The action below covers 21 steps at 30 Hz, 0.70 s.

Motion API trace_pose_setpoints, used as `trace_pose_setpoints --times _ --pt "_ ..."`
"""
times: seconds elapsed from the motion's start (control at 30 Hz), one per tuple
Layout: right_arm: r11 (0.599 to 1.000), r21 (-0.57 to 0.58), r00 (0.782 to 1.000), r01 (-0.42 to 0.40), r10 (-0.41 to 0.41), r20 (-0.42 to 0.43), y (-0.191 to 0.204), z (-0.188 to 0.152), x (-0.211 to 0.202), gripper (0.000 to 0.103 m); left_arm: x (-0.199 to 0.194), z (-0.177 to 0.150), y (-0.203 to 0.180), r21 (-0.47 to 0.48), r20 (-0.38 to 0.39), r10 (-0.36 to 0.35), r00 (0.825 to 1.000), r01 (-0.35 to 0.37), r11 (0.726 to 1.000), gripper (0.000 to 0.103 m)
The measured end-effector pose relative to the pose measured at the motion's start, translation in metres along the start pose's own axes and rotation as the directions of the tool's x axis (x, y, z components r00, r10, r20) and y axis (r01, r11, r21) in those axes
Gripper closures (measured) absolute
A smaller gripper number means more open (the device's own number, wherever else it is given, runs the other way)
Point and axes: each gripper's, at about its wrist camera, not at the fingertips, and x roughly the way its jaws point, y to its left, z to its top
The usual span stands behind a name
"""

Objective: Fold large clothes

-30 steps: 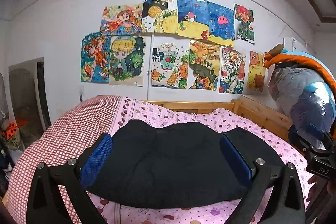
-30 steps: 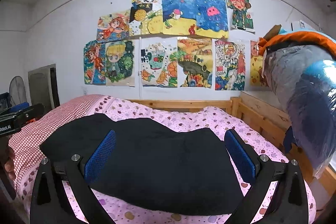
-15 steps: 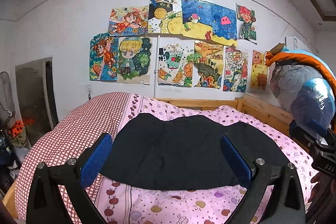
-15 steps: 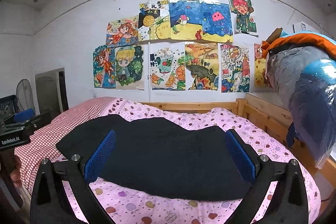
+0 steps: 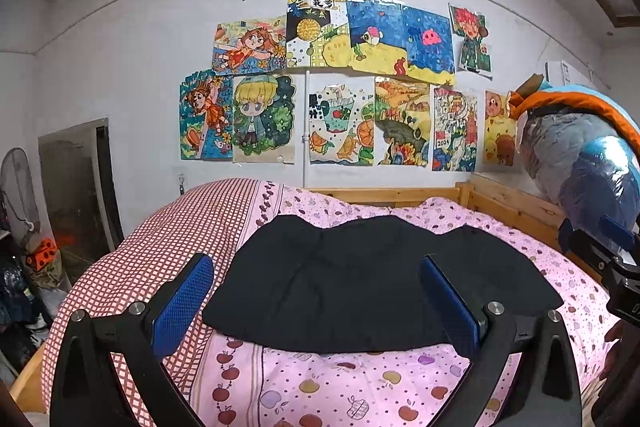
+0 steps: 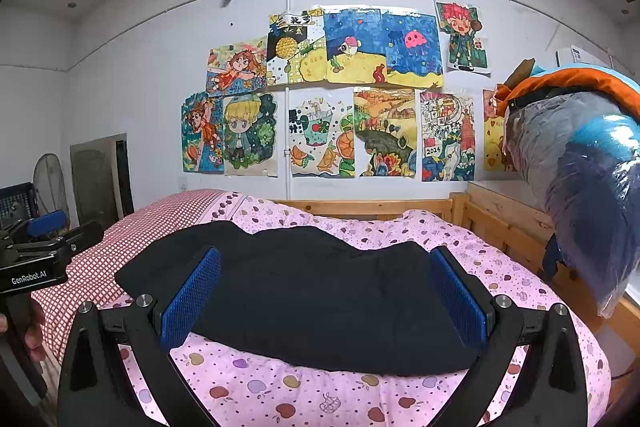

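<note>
Black garment (image 5: 360, 279) lying folded on the pink fruit-print bedspread (image 5: 320, 387), near the bed's middle, red-checked quilt (image 5: 172, 239) to its left. Left gripper (image 5: 316, 303) and right gripper (image 6: 324, 299) both spread wide, empty, held above the near edge. Children's drawings (image 5: 332, 87) on the far wall.

One black garment (image 5: 372, 287), folded, on one bed (image 5: 400, 195). Two covers on the bed: one pink with fruit print (image 5: 320, 387), one red-checked (image 5: 192, 227). Two grippers, left (image 5: 316, 303) and right (image 6: 324, 299), each with two blue pads, spread wide. Twelve drawings (image 5: 264, 119) counted on the wall, possibly more hidden. One fan (image 6: 50, 179). One doorway (image 5: 76, 183). One plastic-wrapped bundle (image 6: 580, 163) at right.
</note>
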Motion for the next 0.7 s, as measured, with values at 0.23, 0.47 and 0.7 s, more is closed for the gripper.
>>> trace_pose_setpoints --times 0.23,0.47,0.7 --pt "1.0 -0.006 1.0 -0.002 0.002 -0.017 0.002 -0.009 0.001 0.002 0.001 -0.009 -0.002 0.018 -0.04 0.007 0.999 -0.006 1.0 0.0" --pt "1.0 -0.005 0.998 0.0 0.0 -0.067 0.006 -0.023 0.001 0.002 -0.001 -0.025 0.002 -0.023 -0.098 -0.008 0.995 0.006 1.0 0.0" --pt "0.999 0.031 0.988 0.011 -0.006 -0.154 0.005 -0.038 0.005 0.002 0.003 -0.039 0.008 -0.033 -0.126 0.005 0.992 -0.01 0.999 0.0"
